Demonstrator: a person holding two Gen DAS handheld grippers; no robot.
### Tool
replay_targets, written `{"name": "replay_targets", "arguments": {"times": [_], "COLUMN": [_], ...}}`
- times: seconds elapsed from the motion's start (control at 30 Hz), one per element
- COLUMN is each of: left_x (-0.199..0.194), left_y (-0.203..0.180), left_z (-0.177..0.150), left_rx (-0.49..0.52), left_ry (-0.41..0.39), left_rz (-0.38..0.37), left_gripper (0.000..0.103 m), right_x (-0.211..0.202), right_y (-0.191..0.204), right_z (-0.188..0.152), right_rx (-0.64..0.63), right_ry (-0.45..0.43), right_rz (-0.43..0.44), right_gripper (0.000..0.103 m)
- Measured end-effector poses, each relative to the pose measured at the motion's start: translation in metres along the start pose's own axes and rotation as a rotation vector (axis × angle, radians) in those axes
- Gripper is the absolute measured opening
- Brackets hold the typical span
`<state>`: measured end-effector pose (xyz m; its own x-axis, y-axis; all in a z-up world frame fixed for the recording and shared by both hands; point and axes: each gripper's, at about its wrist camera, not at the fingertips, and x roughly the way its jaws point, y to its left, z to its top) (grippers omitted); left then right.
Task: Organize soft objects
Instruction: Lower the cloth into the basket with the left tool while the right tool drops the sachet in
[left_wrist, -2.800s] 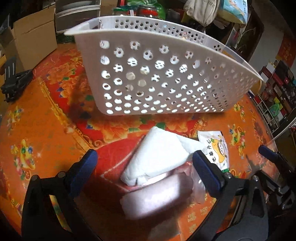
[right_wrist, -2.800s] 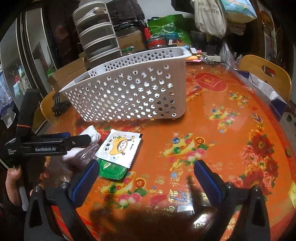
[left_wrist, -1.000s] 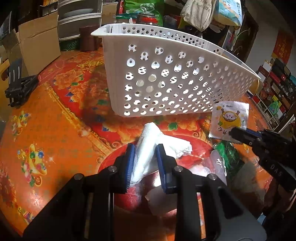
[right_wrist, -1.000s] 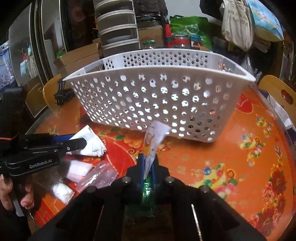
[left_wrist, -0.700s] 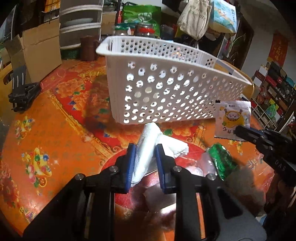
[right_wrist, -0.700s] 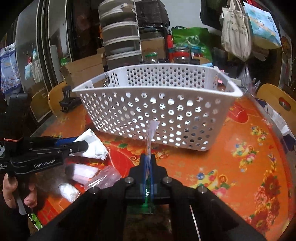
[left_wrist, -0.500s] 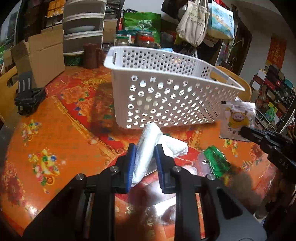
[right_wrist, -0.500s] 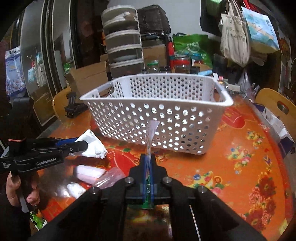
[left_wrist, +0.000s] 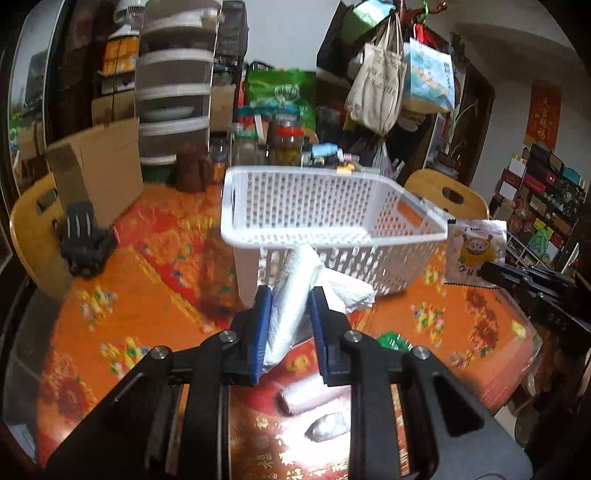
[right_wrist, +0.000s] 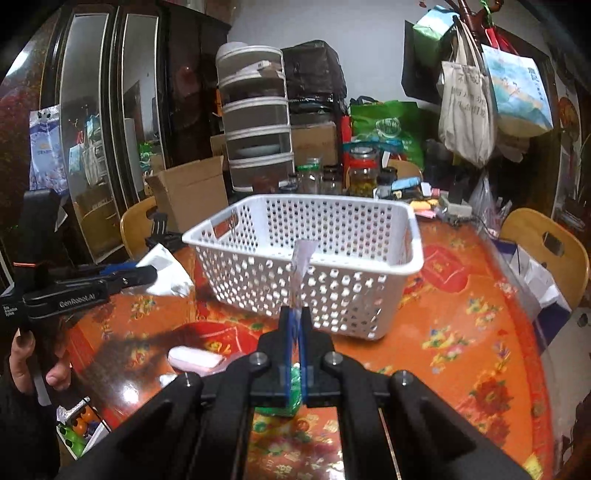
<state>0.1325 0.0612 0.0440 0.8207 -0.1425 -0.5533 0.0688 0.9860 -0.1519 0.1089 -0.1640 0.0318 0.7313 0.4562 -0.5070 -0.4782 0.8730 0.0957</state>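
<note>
Your left gripper (left_wrist: 290, 306) is clamped on a white folded paper-towel wad (left_wrist: 295, 295), its blue pads (left_wrist: 263, 325) pressing both sides, and the wad is held up off the table. From that camera the white perforated plastic basket (left_wrist: 325, 236) stands at twelve o'clock, just behind the wad's tip.

Your right gripper (right_wrist: 295, 317) is pinched tight on a flat white snack sachet with a yellow cartoon figure (left_wrist: 474, 254); seen edge-on from its own camera, the sachet (right_wrist: 301, 269) rises in front of the basket's (right_wrist: 314, 266) near wall. In the left view this gripper (left_wrist: 491, 271) sits at three o'clock.

On the orange-and-red floral tablecloth (right_wrist: 461, 332), a pale pink soft packet (right_wrist: 195, 358) lies at about nine o'clock of your right gripper, and a green crinkly packet (right_wrist: 286, 391) shows just under its fingers. A small clear-wrapped whitish lump (left_wrist: 328, 430) lies near the pink packet (left_wrist: 314, 400), under your left gripper. Your left hand (right_wrist: 29, 358) grips the handle at the frame's left edge.
</note>
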Motion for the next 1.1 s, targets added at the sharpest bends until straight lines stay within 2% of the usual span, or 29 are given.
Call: {"name": "replay_targets", "arguments": {"times": [0.13, 0.3, 0.43, 0.57, 0.67, 0.83, 0.97, 1.1], "left_x": [-0.014, -0.009, 0.012, 0.057, 0.098, 0.165, 0.202, 0.222], "left_y": [-0.004, -0.008, -0.018, -0.032, -0.039, -0.039, -0.030, -0.023], "left_z": [0.035, 0.084, 0.120, 0.148, 0.155, 0.148, 0.142, 0.130], "left_rx": [-0.003, -0.016, -0.023, -0.013, -0.012, -0.036, -0.051, -0.052], "left_ry": [-0.036, -0.038, -0.012, 0.063, 0.144, 0.273, 0.334, 0.378], "left_rz": [0.002, -0.015, -0.021, 0.002, 0.019, 0.056, 0.091, 0.101], "left_gripper": [0.020, 0.020, 0.020, 0.020, 0.020, 0.020, 0.020, 0.020], "right_x": [-0.007, -0.005, 0.010, 0.052, 0.097, 0.152, 0.178, 0.194], "right_y": [-0.007, -0.013, -0.017, -0.024, -0.030, -0.040, -0.046, -0.047], "right_z": [0.024, 0.060, 0.087, 0.105, 0.108, 0.102, 0.097, 0.092], "right_rx": [-0.018, -0.038, -0.046, -0.038, -0.028, -0.012, -0.001, -0.008], "right_ry": [-0.014, -0.017, 0.013, 0.115, 0.227, 0.356, 0.416, 0.464], "right_rz": [-0.013, -0.031, -0.046, -0.043, -0.050, -0.073, -0.085, -0.089], "right_gripper": [0.002, 0.002, 0.002, 0.002, 0.002, 0.002, 0.002, 0.002]}}
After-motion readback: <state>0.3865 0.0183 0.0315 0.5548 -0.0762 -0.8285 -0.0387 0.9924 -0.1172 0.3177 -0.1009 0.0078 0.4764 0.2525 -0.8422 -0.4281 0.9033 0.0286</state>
